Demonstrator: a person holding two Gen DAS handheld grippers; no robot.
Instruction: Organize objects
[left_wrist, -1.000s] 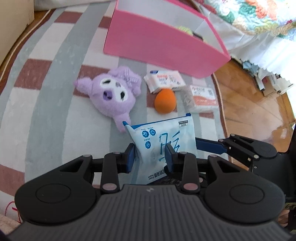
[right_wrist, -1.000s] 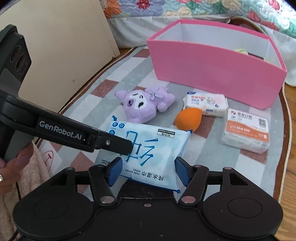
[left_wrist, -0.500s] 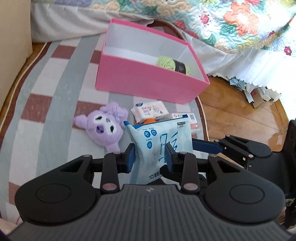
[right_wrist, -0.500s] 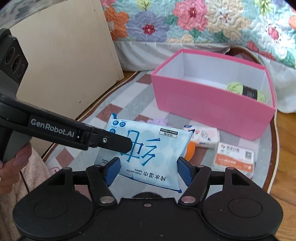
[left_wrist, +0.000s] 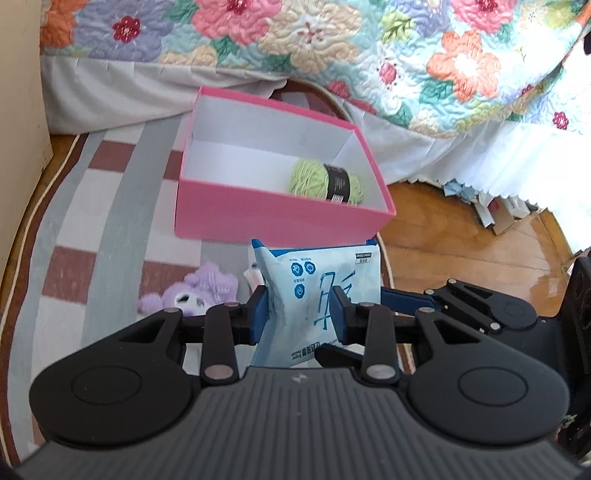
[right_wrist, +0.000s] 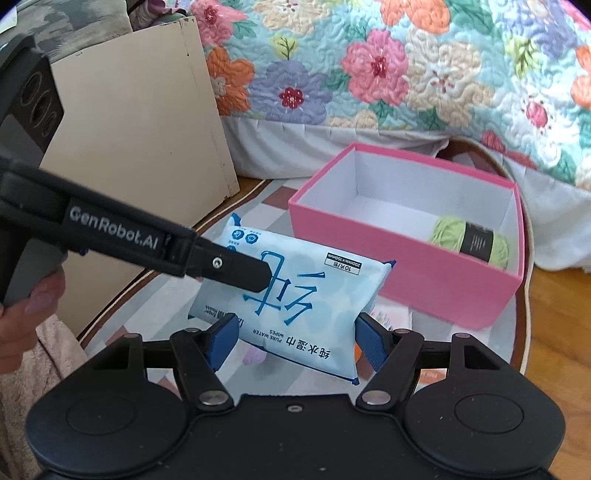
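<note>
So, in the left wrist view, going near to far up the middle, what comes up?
Light blue wet-wipes pack → pink rectangular cardboard box → green yarn skein with black label → floral quilted bedspread.

a home bedroom, by the look of it: a bed's floral quilt (left_wrist: 332, 44) and white skirt hang over a checked rug (left_wrist: 92, 229) on wood floor (left_wrist: 461, 229), a plush toy (left_wrist: 199, 295) lying about.

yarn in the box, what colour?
Light green yarn with a black paper band, lying in the pink box. Clearest in the right wrist view.
</note>
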